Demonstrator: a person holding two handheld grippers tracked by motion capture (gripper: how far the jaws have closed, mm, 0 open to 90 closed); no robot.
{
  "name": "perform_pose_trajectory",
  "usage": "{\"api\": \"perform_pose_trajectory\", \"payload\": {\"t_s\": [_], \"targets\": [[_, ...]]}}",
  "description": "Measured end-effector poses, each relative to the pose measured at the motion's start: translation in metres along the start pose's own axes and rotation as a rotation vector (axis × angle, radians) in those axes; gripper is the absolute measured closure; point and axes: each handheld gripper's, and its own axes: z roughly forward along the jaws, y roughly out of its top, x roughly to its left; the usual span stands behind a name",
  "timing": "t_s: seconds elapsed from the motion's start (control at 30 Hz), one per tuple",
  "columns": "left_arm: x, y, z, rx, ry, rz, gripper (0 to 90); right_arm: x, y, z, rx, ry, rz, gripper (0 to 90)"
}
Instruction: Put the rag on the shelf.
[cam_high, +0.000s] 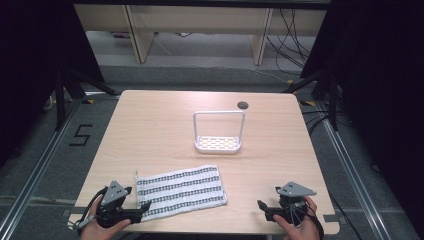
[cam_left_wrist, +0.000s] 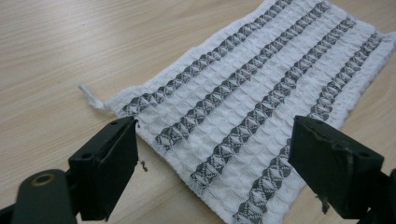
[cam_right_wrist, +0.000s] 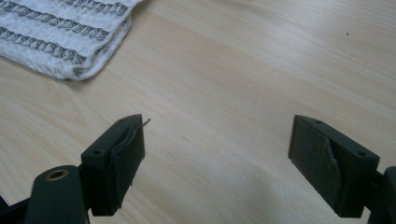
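Left gripper (cam_left_wrist: 215, 158) hovers with jaws spread wide over the near left corner of the striped cloth (cam_high: 180, 191), which lies flat at the table's (cam_high: 150, 130) front edge. Right gripper (cam_right_wrist: 217, 163), also released, sits well apart over bare wood. From above, a white rack (cam_high: 218, 132) stands beyond the cloth.

One towel (cam_high: 180, 190) lies just beyond the left claw (cam_high: 145, 206), with four dark stripes. One white rack (cam_high: 218, 131) stands farther off, ahead of both claws. Two claws in all, the right claw (cam_high: 262, 206) well apart from the towel.
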Motion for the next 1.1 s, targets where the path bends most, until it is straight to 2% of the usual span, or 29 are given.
{"api": "perform_pose_trajectory", "payload": {"t_s": [0.03, 0.07, 0.1, 0.13, 0.23, 0.3, 0.37, 0.43, 0.47, 0.5, 0.53, 0.57, 0.6, 0.63, 0.7, 0.73, 0.8, 0.83, 0.9, 0.93, 1.03, 1.1], "targets": [[0.0, 0.0, 0.0, 0.0, 0.0, 0.0, 15.0, 0.004, 0.0, -0.001, 0.01, -0.001, 0.041, 19.9], [0.0, 0.0, 0.0, 0.006, 0.002, 0.0, 15.0, 0.004, 0.0, -0.001, 0.01, -0.001, 0.041, 19.9], [0.001, 0.001, -0.001, 0.027, 0.007, 0.017, 15.1, 0.001, 0.0, 0.001, 0.001, 0.007, -0.009, 21.6], [0.001, 0.001, -0.001, 0.029, 0.009, 0.017, 15.1, 0.001, 0.0, 0.002, 0.002, 0.013, -0.014, 22.6], [0.001, 0.001, 0.0, 0.029, 0.002, 0.022, 15.3, 0.003, 0.0, 0.001, 0.015, 0.011, -0.005, 23.4], [0.001, 0.001, 0.001, 0.023, 0.009, 0.018, 15.3, 0.003, 0.001, 0.001, 0.017, 0.02, -0.02, 23.4], [0.001, 0.003, 0.001, 0.035, -0.002, 0.022, 15.3, 0.004, 0.002, 0.002, 0.02, 0.035, -0.005, 23.8], [-0.001, 0.005, 0.002, 0.038, -0.011, 0.025, 15.3, 0.004, 0.003, 0.001, 0.029, 0.056, -0.024, 24.1], [-0.001, 0.005, 0.004, 0.031, -0.016, 0.026, 15.3, 0.004, 0.003, 0.0, 0.029, 0.058, -0.012, 24.2], [-0.002, 0.007, 0.003, 0.044, -0.014, 0.026, 15.3, 0.004, 0.004, 0.001, 0.022, 0.055, -0.025, 24.4], [-0.002, 0.009, 0.005, 0.032, -0.035, 0.022, 15.3, 0.005, 0.004, 0.001, 0.025, 0.058, -0.024, 24.7], [-0.003, 0.013, 0.008, 0.021, -0.052, 0.008, 15.3, 0.007, 0.006, 0.002, 0.023, 0.062, -0.041, 25.1], [-0.004, 0.016, 0.009, 0.018, -0.059, -0.005, 15.3, 0.01, 0.007, 0.002, 0.025, 0.057, -0.028, 25.1], [-0.005, 0.019, 0.01, 0.018, -0.058, 0.005, 15.3, 0.012, 0.008, 0.001, 0.024, 0.046, -0.021, 25.1], [-0.006, 0.022, 0.011, 0.023, -0.067, 0.01, 15.3, 0.014, 0.009, 0.001, 0.016, 0.052, -0.029, 25.2], [-0.008, 0.027, 0.013, 0.026, -0.07, 0.034, 15.3, 0.015, 0.01, 0.001, 0.007, 0.051, -0.04, 25.2], [-0.012, 0.035, 0.017, 0.031, -0.084, 0.046, 15.4, 0.02, 0.014, 0.001, 0.001, 0.069, -0.038, 25.2], [-0.014, 0.04, 0.02, 0.033, -0.088, 0.06, 15.5, 0.019, 0.015, 0.003, -0.011, 0.07, -0.072, 25.2], [-0.017, 0.047, 0.026, 0.037, -0.094, 0.067, 16.0, 0.024, 0.018, 0.005, 0.001, 0.074, -0.076, 25.2], [-0.018, 0.05, 0.028, 0.043, -0.097, 0.074, 16.0, 0.025, 0.019, 0.006, -0.002, 0.077, -0.101, 25.3], [-0.021, 0.057, 0.035, 0.045, -0.106, 0.08, 16.1, 0.029, 0.021, 0.008, -0.003, 0.085, -0.105, 25.5], [-0.023, 0.069, 0.045, 0.064, -0.122, 0.1, 16.2, 0.032, 0.023, 0.011, 0.004, 0.097, -0.116, 25.7]]}}
